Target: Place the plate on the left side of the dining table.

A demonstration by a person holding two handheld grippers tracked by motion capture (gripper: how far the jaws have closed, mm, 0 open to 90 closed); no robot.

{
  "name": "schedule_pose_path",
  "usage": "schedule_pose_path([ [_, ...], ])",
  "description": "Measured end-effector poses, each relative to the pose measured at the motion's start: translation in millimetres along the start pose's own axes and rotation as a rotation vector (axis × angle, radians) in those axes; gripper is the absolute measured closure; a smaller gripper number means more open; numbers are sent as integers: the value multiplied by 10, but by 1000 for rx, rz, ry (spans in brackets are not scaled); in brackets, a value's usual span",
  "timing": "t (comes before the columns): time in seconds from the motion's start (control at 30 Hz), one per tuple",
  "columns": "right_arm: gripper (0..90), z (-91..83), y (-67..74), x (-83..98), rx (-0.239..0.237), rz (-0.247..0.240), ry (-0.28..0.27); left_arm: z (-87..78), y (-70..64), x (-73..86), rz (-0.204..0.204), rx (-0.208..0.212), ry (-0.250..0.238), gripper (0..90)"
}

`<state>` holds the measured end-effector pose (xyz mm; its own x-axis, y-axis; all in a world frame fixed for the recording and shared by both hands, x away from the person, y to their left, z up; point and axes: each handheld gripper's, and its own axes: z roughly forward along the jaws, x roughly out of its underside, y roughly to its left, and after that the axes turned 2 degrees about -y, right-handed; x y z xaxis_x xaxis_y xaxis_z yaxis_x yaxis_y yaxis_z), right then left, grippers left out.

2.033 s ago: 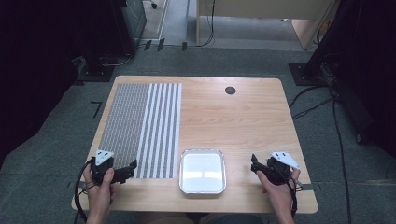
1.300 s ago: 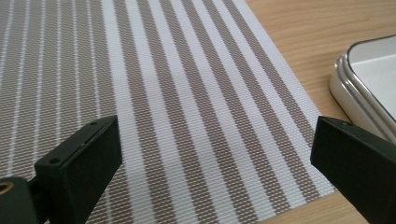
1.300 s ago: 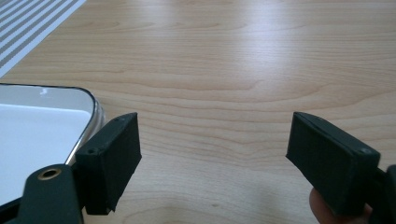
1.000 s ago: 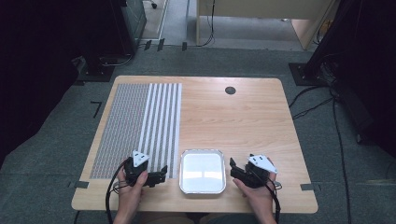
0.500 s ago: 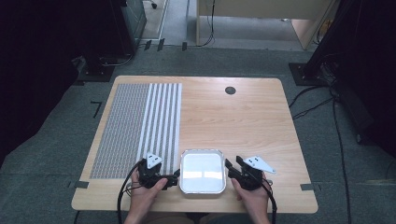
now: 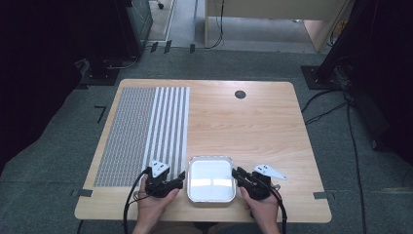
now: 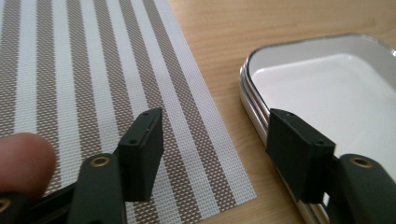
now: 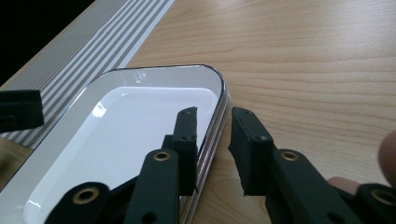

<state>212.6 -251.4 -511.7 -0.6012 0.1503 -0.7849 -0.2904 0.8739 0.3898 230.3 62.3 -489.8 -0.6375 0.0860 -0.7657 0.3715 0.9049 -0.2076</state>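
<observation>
A wooden table (image 6: 253, 126) stands on grey carpet, with dark equipment and loose cables around it. In the high view a striped placemat (image 6: 146, 134) covers the table's left part and a small dark round grommet (image 6: 240, 94) sits near the far edge. A shallow white tray (image 6: 211, 179) with a metal rim lies close to the near edge, just right of the placemat's near corner. The person's forearms come in from the bottom. The left gripper (image 6: 181, 183) is at the tray's left edge and the right gripper (image 6: 236, 174) at its right edge, each with a grey three-cornered plate on top.

In the left gripper view, the left gripper (image 7: 215, 144) has its jaws part open and they have just been closing. One jaw hangs over the placemat (image 7: 93, 74); the other is against the outer side of the tray's rim (image 7: 252, 88). Placemat and bare wood lie between the jaws, and no pad presses on the tray from both sides. A fingertip (image 7: 23, 158) shows at the lower left.

In the right gripper view, the right gripper (image 8: 215, 140) has its jaws set narrow astride the tray's rim (image 8: 219, 100), one inside over the white floor, the other outside over the wood. They have just been closing, with a small gap on the outer side of the rim. The other gripper's jaw shows at the far left edge.
</observation>
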Motion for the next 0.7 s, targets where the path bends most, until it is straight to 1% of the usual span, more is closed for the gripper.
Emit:
schedule_pose_path([
  [0.07, 771, 0, -5, 3, -5, 7, 4, -31, 18, -12, -25, 23, -19, 436],
  [0.13, 794, -1, -10, 7, -18, 26, 9, -43, 0, -10, -37, 60, -26, 479],
  [0.17, 798, 2, -15, 9, -28, 36, 9, -44, -23, -3, -35, 77, -31, 504],
  [0.2, 801, 3, -22, 10, -32, 46, 13, -38, -54, 7, -29, 91, -31, 526],
  [0.23, 801, 3, -22, 10, -32, 46, 13, -38, -54, 7, -29, 91, -31, 545],
  [0.27, 809, 5, -30, 10, -41, 61, 26, -14, -121, 28, -8, 120, -13, 561],
  [0.3, 822, 4, -29, 9, -43, 64, 31, -14, -121, 28, -8, 120, -13, 579],
  [0.33, 832, 1, -27, 6, -48, 69, 38, 25, -183, 54, 18, 142, 12, 597],
  [0.37, 832, 1, -27, 6, -48, 69, 38, 25, -183, 54, 18, 142, 12, 623],
  [0.4, 836, -1, -20, 4, -49, 67, 43, 62, -229, 77, 38, 144, 36, 646],
  [0.43, 836, -1, -20, 4, -49, 67, 43, 62, -229, 77, 38, 144, 36, 672],
  [0.47, 837, -3, -22, 4, -51, 68, 44, 80, -250, 88, 46, 149, 48, 672],
  [0.5, 838, -6, -31, 1, -59, 77, 47, 95, -277, 99, 64, 145, 54, 712],
  [0.53, 838, -7, -37, -1, -63, 76, 48, 98, -290, 104, 76, 130, 54, 717],
  [0.57, 838, -7, -37, -1, -63, 76, 48, 98, -290, 104, 76, 130, 54, 725],
  [0.6, 839, -9, -49, -3, -68, 79, 49, 100, -298, 104, 84, 116, 55, 735],
  [0.67, 837, -15, -39, -5, -64, 74, 51, 101, -299, 104, 86, 112, 53, 754],
  [0.7, 836, -20, -29, -6, -61, 74, 53, 100, -306, 106, 94, 104, 51, 761],
])
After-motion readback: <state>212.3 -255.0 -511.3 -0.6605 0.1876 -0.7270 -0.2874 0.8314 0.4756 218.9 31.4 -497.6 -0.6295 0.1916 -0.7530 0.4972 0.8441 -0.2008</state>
